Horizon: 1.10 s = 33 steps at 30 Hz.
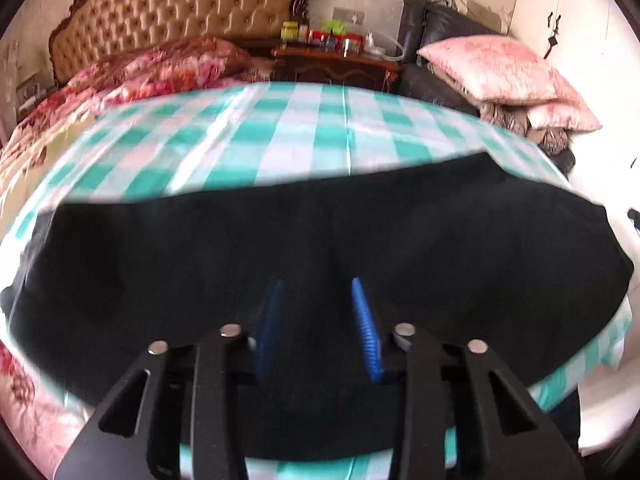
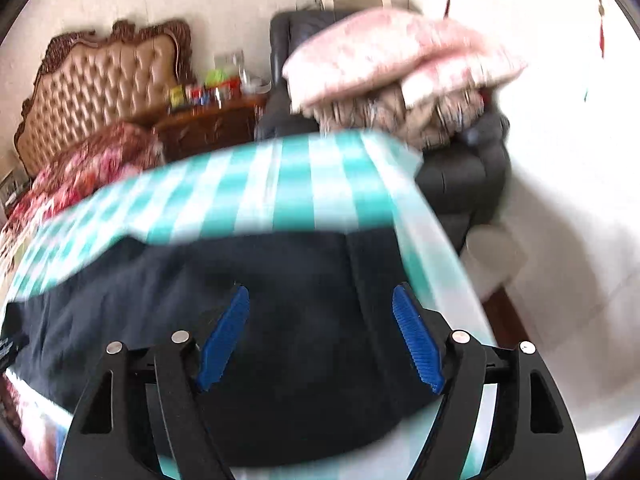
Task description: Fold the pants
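Black pants (image 1: pixel 280 248) lie spread across a table covered with a green-and-white checked cloth (image 1: pixel 280 128). They also show in the right wrist view (image 2: pixel 280 280), near the table's right edge. My left gripper (image 1: pixel 318 286) is open, its blue pads apart just above the pants' near part. My right gripper (image 2: pixel 320 292) is open wide over the pants' right end, holding nothing. Both views are blurred by motion.
A bed with a tufted headboard (image 1: pixel 180 8) and floral quilt (image 1: pixel 160 68) stands behind on the left. A wooden nightstand (image 1: pixel 336 64) carries bottles. A dark armchair (image 2: pixel 460 176) with pink pillows (image 1: pixel 500 68) stands right of the table.
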Tool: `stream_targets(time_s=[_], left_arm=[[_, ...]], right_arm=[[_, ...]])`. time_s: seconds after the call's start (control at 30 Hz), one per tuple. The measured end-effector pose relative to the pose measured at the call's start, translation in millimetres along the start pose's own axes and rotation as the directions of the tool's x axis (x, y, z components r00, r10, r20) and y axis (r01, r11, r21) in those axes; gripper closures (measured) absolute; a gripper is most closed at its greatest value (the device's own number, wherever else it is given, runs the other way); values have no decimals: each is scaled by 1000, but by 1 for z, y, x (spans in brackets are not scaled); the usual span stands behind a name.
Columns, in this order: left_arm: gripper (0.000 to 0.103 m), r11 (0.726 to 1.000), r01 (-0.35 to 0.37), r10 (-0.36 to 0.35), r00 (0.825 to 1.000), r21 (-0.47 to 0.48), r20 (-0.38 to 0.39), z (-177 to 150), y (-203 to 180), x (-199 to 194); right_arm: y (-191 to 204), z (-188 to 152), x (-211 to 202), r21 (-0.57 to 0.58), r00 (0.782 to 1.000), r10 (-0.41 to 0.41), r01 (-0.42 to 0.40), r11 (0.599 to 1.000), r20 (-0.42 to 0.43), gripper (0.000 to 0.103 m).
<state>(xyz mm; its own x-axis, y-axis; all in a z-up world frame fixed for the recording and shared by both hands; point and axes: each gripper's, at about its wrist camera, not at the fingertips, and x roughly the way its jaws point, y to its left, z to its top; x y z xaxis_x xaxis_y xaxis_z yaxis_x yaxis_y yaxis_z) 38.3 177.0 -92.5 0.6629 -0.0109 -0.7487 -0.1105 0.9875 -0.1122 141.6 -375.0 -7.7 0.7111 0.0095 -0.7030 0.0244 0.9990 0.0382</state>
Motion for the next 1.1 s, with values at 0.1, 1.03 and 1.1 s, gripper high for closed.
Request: stream_targets(time_s=[0.1, 1.03, 1.1], left_arm=[[71, 1000, 26, -26, 1000, -8, 11, 29, -12, 17], [67, 917, -221, 207, 975, -333, -78, 38, 164, 46], [72, 866, -255, 245, 966, -429, -79, 28, 208, 35]], right_arm=[[8, 35, 44, -64, 999, -48, 48, 997, -2, 31], [13, -11, 128, -123, 945, -298, 282, 951, -138, 18], [12, -11, 128, -121, 945, -299, 283, 951, -136, 17]])
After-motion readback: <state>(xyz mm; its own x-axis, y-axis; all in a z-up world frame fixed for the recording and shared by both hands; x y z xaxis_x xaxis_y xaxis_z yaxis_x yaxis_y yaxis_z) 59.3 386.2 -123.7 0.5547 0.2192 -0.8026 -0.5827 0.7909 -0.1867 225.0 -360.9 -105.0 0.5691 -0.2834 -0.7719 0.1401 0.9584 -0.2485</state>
